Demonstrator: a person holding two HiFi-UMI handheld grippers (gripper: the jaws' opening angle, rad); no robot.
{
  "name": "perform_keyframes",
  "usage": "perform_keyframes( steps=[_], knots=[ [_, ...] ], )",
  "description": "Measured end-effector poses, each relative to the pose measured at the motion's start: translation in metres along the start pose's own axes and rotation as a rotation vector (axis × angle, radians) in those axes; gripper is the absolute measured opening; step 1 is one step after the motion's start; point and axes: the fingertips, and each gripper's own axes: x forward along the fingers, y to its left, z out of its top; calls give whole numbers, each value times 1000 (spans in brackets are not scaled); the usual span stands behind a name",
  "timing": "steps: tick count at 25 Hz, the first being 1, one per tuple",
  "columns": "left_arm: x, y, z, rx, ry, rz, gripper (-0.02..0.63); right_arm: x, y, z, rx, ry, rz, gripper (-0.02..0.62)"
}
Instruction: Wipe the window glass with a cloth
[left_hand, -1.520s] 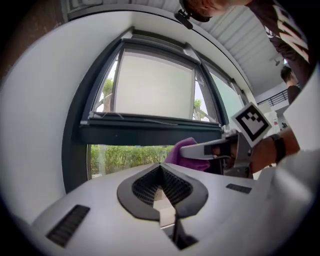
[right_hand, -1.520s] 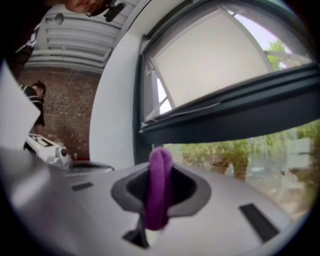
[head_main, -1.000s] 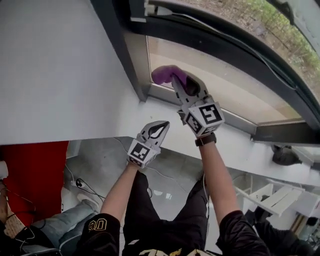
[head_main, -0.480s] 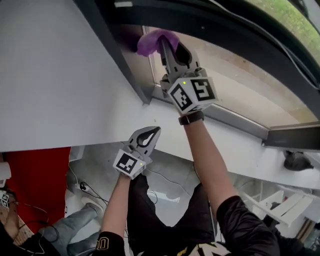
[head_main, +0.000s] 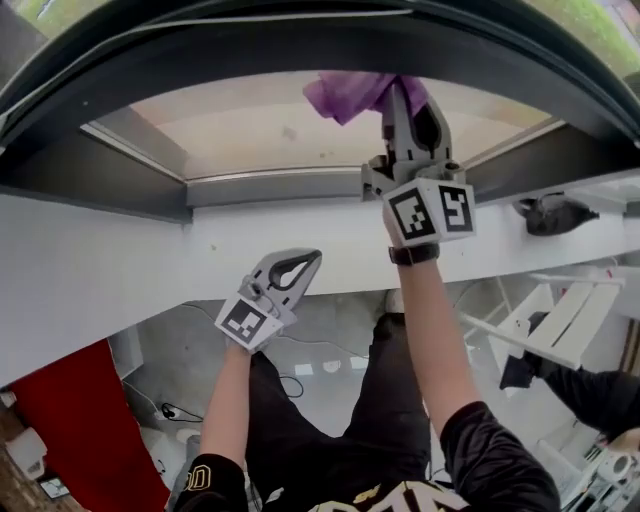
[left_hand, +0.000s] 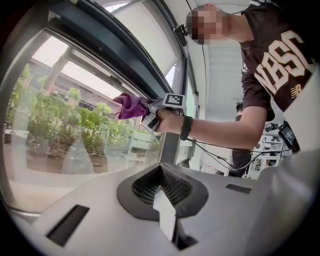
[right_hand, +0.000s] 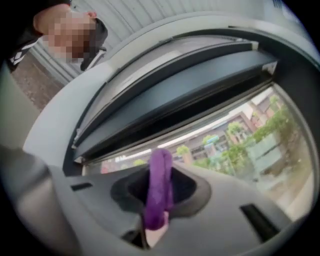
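The right tongs (head_main: 398, 88) are closed on the purple cloth (head_main: 350, 95), which is bunched at the window glass (head_main: 240, 135), just beside the dark frame (head_main: 300, 50). The left tongs (head_main: 305, 260) hang lower, well apart from the glass, with the jaws together and nothing between them. The person's brown shirt (left_hand: 280, 55) shows the letters "NBS".

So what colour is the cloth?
The cloth is purple; the right gripper view shows it best.

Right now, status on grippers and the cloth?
Right gripper shut on purple cloth, up at the window glass. Left gripper shut, empty, held low. No obstruction seen.
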Motion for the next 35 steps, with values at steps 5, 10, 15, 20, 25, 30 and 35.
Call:
perform_keyframes(
  steps=[5, 10, 15, 20, 25, 30, 35],
  knots=[
    [84, -68, -12, -29, 27, -201, 9, -63, -165, 47, -13, 17, -237, 72],
    [138, -104, -7, -73, -9, -265, 9, -109, -260, 98, -79, 6, -422, 72],
    [128, -87, 14, -50, -55, -202, 9, -93, -205, 94, -117, 96, -277, 72],
    [52, -50, 20, -23, -41, -102, 9, -62, -17, 6, 119, 235, 80, 72],
    [-69, 1, 8, 20, 41, 49, 9, 4, 177, -94, 259, 342, 427, 72],
    [-167, 50, -7, 45, 87, 251, 9, 70, 311, -158, 357, 372, 568, 72],
    [-209, 79, -8, 44, 47, 458, 9, 117, 348, -195, 360, 378, 527, 72]
  ],
)
